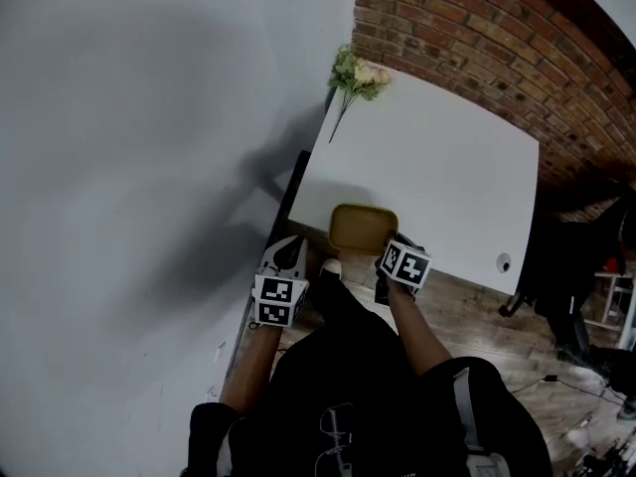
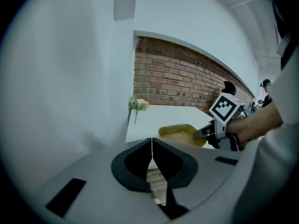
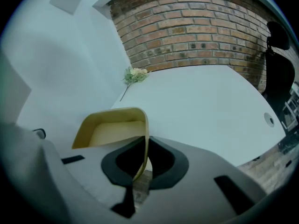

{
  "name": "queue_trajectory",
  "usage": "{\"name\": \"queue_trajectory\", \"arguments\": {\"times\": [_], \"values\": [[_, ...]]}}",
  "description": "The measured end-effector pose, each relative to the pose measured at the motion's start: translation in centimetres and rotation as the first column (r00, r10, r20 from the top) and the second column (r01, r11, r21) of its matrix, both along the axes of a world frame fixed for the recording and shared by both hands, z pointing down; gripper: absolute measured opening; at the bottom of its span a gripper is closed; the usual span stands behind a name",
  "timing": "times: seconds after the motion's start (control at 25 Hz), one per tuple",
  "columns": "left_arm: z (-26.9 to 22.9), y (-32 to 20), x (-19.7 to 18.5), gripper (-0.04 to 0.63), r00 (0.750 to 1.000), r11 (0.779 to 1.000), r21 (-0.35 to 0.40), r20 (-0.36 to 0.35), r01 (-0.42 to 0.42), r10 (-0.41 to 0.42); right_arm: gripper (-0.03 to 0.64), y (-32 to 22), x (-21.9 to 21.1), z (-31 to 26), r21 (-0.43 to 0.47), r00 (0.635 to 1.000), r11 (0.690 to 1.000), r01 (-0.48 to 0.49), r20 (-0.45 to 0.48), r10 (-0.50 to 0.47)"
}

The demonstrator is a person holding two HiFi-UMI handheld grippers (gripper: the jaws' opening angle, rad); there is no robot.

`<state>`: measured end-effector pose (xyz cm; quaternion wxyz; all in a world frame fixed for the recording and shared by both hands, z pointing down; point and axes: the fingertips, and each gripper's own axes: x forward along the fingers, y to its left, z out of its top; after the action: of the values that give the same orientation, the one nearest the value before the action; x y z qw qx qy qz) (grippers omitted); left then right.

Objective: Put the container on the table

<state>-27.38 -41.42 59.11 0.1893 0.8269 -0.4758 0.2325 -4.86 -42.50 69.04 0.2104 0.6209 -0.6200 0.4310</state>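
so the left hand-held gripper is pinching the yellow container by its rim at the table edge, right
No, the right hand-held gripper is pinching the yellow container by its rim at the table edge; the right gripper view shows it.

Head view: container (image 1: pixel 363 225) near rim hidden behind right gripper (image 1: pixel 388 258); can't tell if its base touches table (image 1: pixel 437 157). Round spot (image 1: pixel 504 262) nr table's right near corner too small to ID. Dark chair (image 1: pixel 576 256) cut off at right edge.
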Motion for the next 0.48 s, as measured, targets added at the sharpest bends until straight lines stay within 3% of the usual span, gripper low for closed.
{"name": "queue_trajectory", "arguments": {"times": [0.28, 0.48], "values": [[0.7, -1.8, -0.8, 0.017, 1.0, 1.0, -0.027, -0.003, -0.01, 0.01, 0.028, -1.8, -2.1, 1.4, -0.03, 1.0, 0.999, -0.024, 0.004, 0.025], [0.7, -2.4, -1.2, 0.017, 1.0, 0.999, -0.033, 0.011, -0.011, 0.011, 0.029, -2.9, -2.5, 2.2, -0.051, 0.994, 0.994, -0.096, 0.037, 0.098]]}}
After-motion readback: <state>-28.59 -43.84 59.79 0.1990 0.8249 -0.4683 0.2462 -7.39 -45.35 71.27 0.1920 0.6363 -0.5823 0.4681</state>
